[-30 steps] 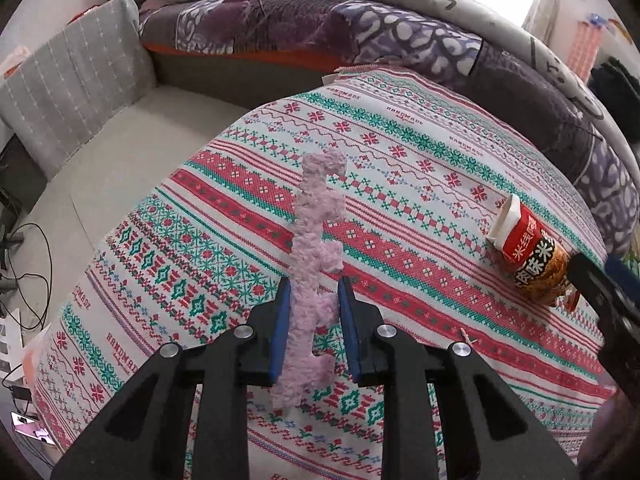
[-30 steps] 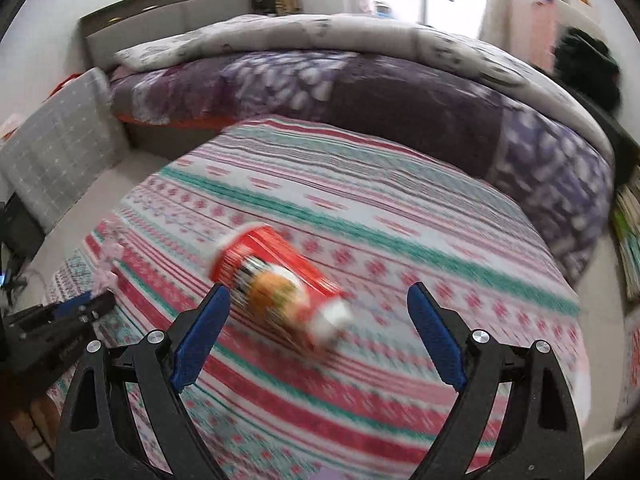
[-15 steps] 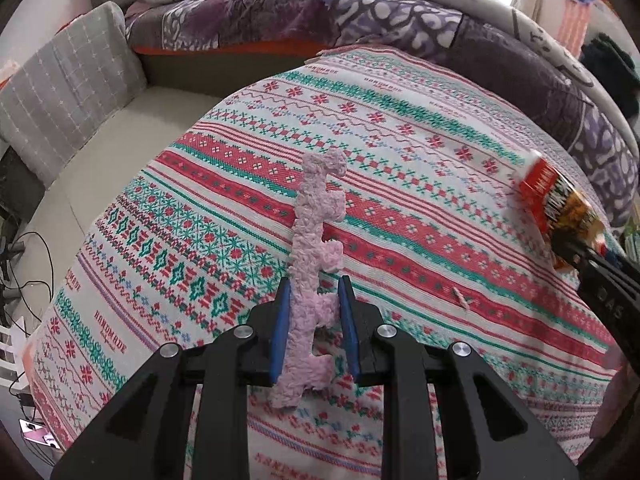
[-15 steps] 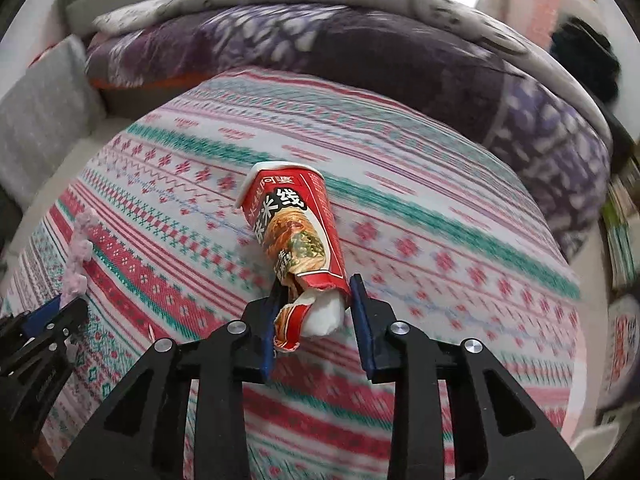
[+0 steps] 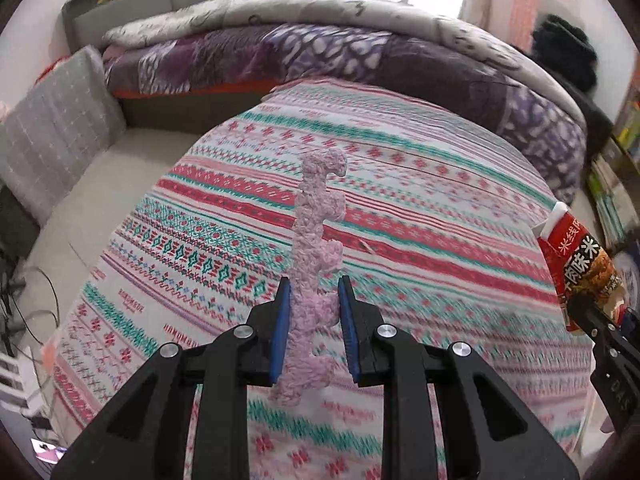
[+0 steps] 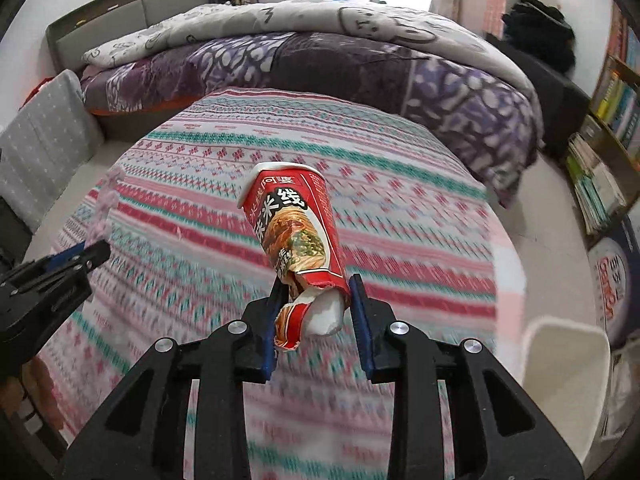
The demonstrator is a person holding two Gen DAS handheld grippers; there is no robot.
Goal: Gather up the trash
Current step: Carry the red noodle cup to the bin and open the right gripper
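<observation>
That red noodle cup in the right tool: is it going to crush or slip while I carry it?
The noodle cup probably crushes easily: its wrapper looks torn and crumpled where the right tool pinches it. It's likely light, sticking out held by one end. Its taper might let it slip.

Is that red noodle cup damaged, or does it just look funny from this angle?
It is damaged. The red noodle cup, clamped in the right gripper, has its wrapper torn near the grip, baring white beneath, and its body looks squashed. The left gripper holds a ragged pink foam strip.
</observation>
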